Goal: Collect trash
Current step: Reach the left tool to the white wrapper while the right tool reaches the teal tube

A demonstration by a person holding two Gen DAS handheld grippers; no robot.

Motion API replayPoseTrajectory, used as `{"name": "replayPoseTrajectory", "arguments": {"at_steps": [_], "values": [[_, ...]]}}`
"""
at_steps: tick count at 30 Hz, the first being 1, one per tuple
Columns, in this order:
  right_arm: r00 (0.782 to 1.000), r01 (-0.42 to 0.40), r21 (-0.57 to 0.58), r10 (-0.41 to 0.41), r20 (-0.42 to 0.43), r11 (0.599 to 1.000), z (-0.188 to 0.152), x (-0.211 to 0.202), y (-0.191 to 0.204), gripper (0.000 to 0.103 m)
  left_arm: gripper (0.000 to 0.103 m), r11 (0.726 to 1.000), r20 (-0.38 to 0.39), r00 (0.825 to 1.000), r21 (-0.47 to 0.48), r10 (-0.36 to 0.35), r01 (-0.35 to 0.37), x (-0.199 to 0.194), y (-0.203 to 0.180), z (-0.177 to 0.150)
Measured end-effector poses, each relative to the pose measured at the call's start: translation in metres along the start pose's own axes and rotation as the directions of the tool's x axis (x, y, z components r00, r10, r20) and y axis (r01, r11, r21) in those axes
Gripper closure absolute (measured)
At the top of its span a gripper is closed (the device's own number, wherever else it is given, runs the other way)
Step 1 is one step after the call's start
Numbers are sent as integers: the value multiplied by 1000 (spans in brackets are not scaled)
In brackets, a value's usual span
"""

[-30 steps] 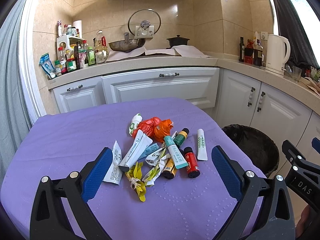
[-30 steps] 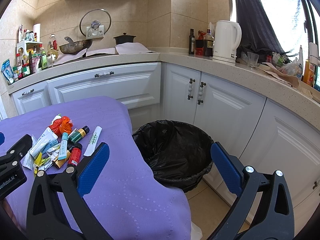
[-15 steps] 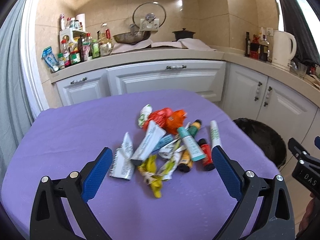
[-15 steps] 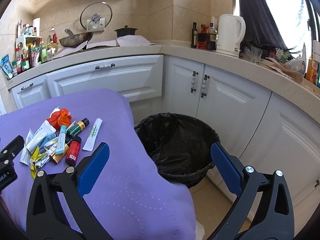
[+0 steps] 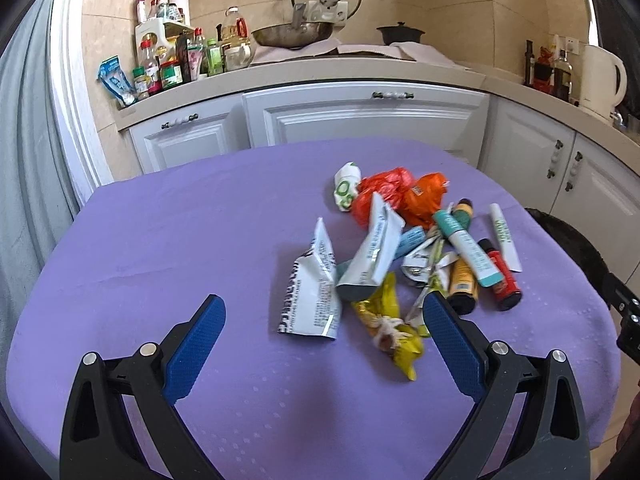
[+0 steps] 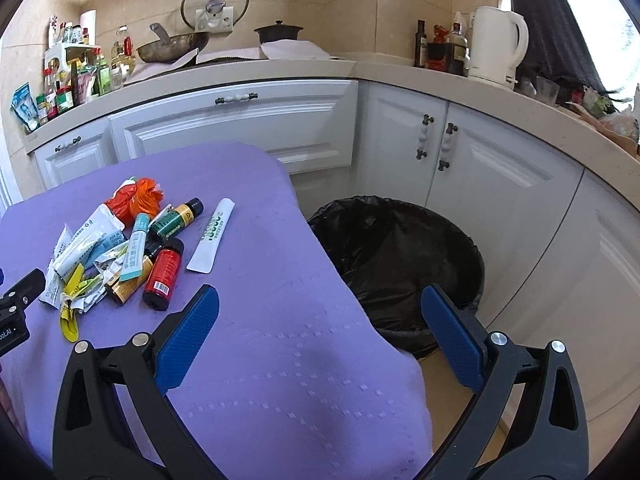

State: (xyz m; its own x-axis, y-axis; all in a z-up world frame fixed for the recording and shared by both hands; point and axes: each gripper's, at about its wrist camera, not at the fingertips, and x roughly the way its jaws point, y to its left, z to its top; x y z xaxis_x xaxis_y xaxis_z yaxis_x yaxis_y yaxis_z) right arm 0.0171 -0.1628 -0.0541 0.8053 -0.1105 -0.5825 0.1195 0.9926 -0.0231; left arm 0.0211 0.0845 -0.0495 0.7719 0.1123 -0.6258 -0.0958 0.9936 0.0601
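Observation:
A pile of trash lies on the purple table (image 5: pixel 180 240): a white sachet (image 5: pixel 310 296), a white tube (image 5: pixel 374 252), a yellow wrapper (image 5: pixel 390 328), orange plastic (image 5: pixel 400 196), a teal tube (image 5: pixel 466 246), a red bottle (image 5: pixel 502 278) and a slim white tube (image 5: pixel 504 236). My left gripper (image 5: pixel 320 320) is open and empty, just short of the sachet and the yellow wrapper. My right gripper (image 6: pixel 316 312) is open and empty over the table's right edge. The red bottle (image 6: pixel 163 270) and the slim white tube (image 6: pixel 212 236) lie to its left. The black-lined bin (image 6: pixel 400 264) stands on the floor beside the table.
White kitchen cabinets (image 6: pixel 240 128) and a counter (image 5: pixel 320 76) run behind the table. The counter holds jars and bottles (image 5: pixel 168 64), a wok (image 5: pixel 292 34), a black pot (image 6: pixel 278 32) and a white kettle (image 6: pixel 496 46). The other gripper's body shows at the view edges (image 6: pixel 16 308).
My left gripper has moved forward and to the left, closer to the pile, which now lies right of centre. My right gripper has shifted slightly closer to the table edge. Both stayed open.

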Motion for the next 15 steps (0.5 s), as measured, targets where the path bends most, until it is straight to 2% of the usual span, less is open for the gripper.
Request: {"name": "replayPoseTrajectory", "arguments": {"at_steps": [7, 9, 10, 11, 15], "values": [[1000, -6, -2, 6, -19, 1000, 6, 17, 6, 5, 8, 999, 27, 999, 38, -18, 17, 13, -7, 14], [1000, -10, -3, 10, -23, 1000, 8, 20, 8, 5, 16, 998, 27, 999, 50, -29, 28, 19, -11, 19], [1000, -12, -5, 12, -24, 1000, 9, 23, 8, 6, 29, 998, 21, 999, 58, -30, 29, 22, -12, 21], [1000, -14, -6, 14, -25, 1000, 10, 24, 9, 6, 34, 997, 10, 999, 66, -34, 33, 26, -13, 22], [999, -19, -1, 19, -30, 1000, 13, 31, 9, 6, 36, 994, 4, 999, 101, -54, 53, 33, -20, 24]]}}
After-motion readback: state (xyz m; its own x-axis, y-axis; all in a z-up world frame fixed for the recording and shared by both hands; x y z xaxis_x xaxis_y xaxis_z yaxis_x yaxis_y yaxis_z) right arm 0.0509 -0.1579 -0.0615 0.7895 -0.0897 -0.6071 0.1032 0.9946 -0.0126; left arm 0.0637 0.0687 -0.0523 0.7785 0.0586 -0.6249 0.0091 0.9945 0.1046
